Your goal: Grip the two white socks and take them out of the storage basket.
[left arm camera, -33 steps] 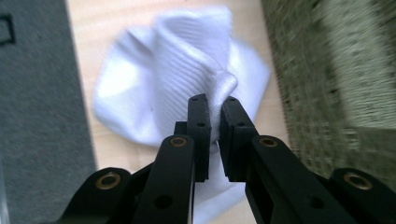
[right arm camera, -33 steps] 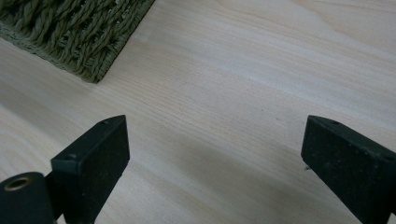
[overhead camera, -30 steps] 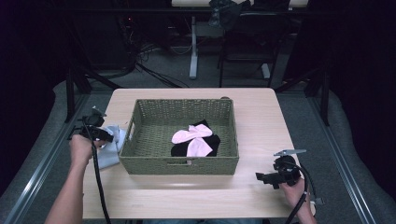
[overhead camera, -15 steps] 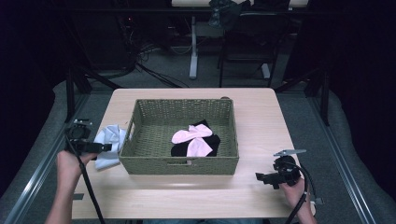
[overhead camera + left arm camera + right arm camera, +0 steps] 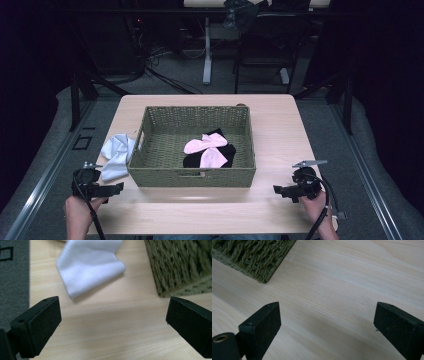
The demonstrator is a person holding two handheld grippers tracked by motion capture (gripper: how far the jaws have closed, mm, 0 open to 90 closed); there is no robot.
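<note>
- High view: A white cloth lies crumpled on the table, touching the left wall of the woven basket, still outside it. Inside the basket rest a pink cloth and a black cloth, suggesting two of three pieces are sorted and one is left. The left gripper sits at the near left corner, just near of the white cloth and apart from it. The right gripper waits at the near right, well apart from the basket.
- Left gripper view: The jaws have just been opening and now stand wide with nothing between them; the white cloth lies beyond them, untouched, the basket corner to its right.
- Right gripper view: The jaws gape wide over bare table, holding nothing; the basket corner shows far left.
</note>
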